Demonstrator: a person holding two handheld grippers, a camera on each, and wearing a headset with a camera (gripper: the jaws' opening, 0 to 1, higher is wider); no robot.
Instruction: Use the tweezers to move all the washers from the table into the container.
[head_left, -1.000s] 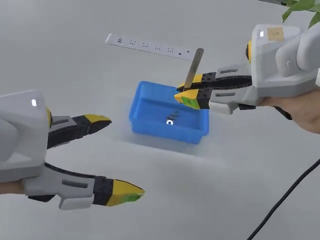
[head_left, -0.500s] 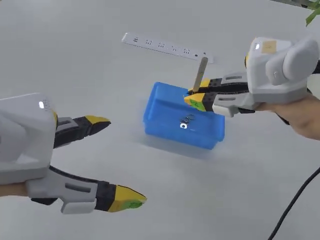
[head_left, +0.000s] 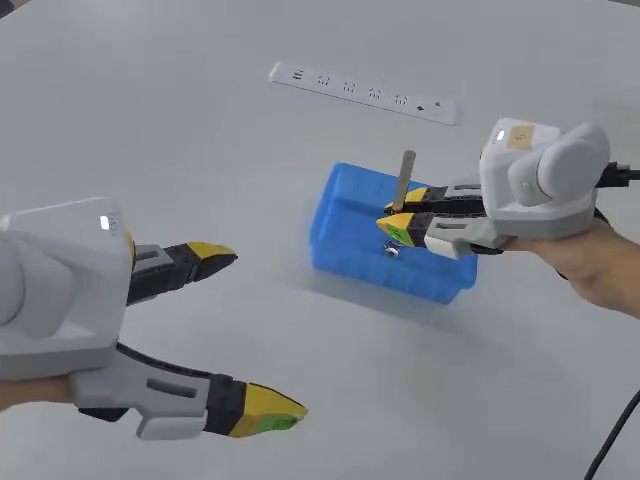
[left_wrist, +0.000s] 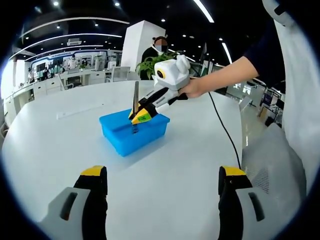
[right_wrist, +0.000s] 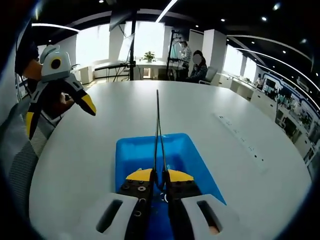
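Jaws of the right gripper (head_left: 398, 222) are clamped on the tweezers (head_left: 405, 178), low over the blue container (head_left: 350, 238) on the counter (head_left: 200, 130), where washers (head_left: 391, 250) glint. A careless lift might snag the tips on its wall and spill it, since the tweezers stand near upright, joined end up, tips apparently down inside. Well apart, the left gripper (head_left: 258, 335) hangs spread wide, empty.

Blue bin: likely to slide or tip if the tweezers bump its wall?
Probably slides: the blue bin looks like thin, light plastic on a smooth table. Tipping seems unlikely; it sits low and wide. The thin tweezers may flex first.
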